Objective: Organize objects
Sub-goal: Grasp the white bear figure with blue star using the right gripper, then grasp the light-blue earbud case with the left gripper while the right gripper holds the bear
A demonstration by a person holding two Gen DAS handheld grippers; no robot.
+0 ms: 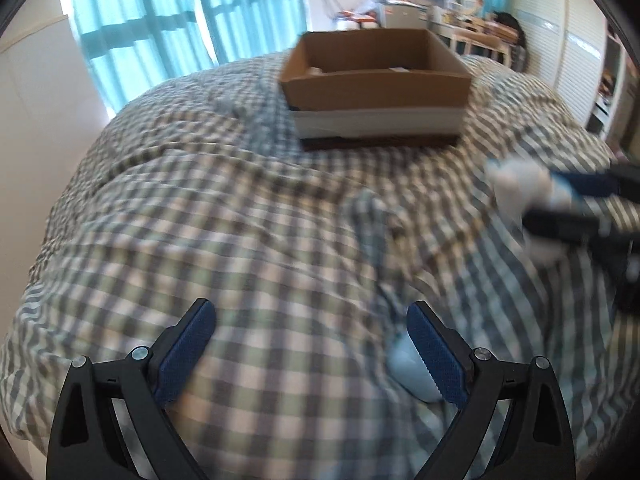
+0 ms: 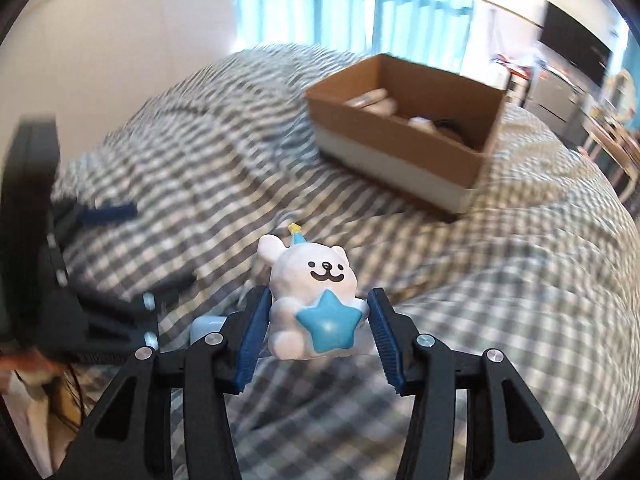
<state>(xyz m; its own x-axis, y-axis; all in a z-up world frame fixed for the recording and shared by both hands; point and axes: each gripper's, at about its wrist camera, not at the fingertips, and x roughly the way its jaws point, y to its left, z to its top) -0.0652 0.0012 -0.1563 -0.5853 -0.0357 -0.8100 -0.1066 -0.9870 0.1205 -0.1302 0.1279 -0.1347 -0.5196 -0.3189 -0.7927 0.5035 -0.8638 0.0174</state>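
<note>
My right gripper (image 2: 318, 312) is shut on a white bear figurine (image 2: 312, 304) with a blue star on its belly, held above the checked bedspread. In the left wrist view the same gripper (image 1: 520, 196) and bear (image 1: 516, 184) show blurred at the right. An open cardboard box (image 2: 404, 136) with a white lower band sits further back on the bed; several pale objects lie inside. It also shows in the left wrist view (image 1: 376, 84). My left gripper (image 1: 312, 316) is open and empty above the bedspread; a pale blue object (image 1: 412, 372) lies beside its right finger.
The checked bedspread (image 1: 200, 220) is rumpled, with a raised fold (image 1: 372, 216) mid-bed. Blue curtains (image 1: 160, 12) hang behind. A white wall (image 2: 140, 40) is at left; desks and shelves (image 1: 472, 20) stand at far right. The left gripper (image 2: 72, 272) appears at left in the right wrist view.
</note>
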